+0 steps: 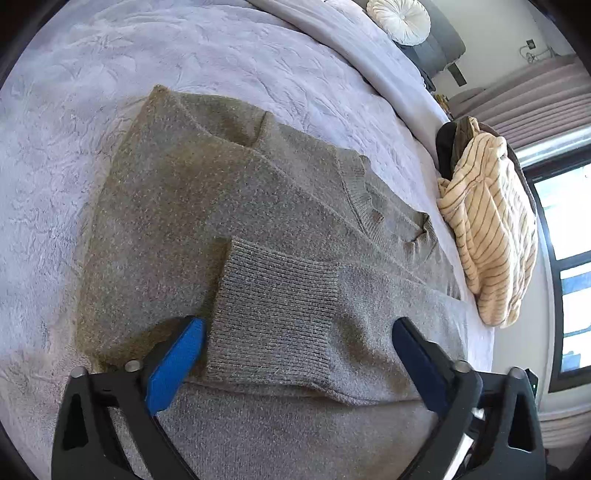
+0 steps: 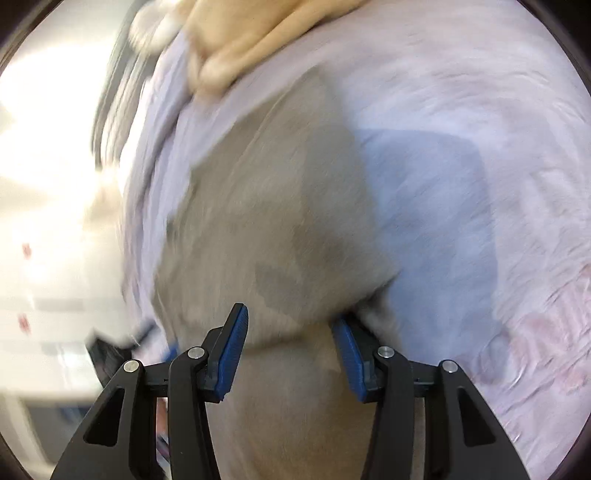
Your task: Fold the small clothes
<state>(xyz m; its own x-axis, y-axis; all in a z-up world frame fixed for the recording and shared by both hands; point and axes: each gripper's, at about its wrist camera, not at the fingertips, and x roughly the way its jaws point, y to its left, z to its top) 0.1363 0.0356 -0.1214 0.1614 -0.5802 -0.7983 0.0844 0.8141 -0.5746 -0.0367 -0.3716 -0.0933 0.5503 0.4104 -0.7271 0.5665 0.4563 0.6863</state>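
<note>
A grey-brown knit sweater (image 1: 221,206) lies on the lilac fleece blanket (image 1: 92,92) with one sleeve folded across its body. The sleeve's ribbed cuff (image 1: 273,314) lies between the fingers of my left gripper (image 1: 297,326), which is wide open just above it. In the blurred right wrist view the same sweater (image 2: 273,206) lies under my right gripper (image 2: 290,325). Its blue pads (image 2: 232,350) stand apart over the fabric, holding nothing.
A cream striped garment (image 1: 491,229) is heaped at the bed's right edge, also blurred at the top of the right wrist view (image 2: 236,44). A round white cushion (image 1: 400,18) sits far back. A window (image 1: 569,258) is at the right.
</note>
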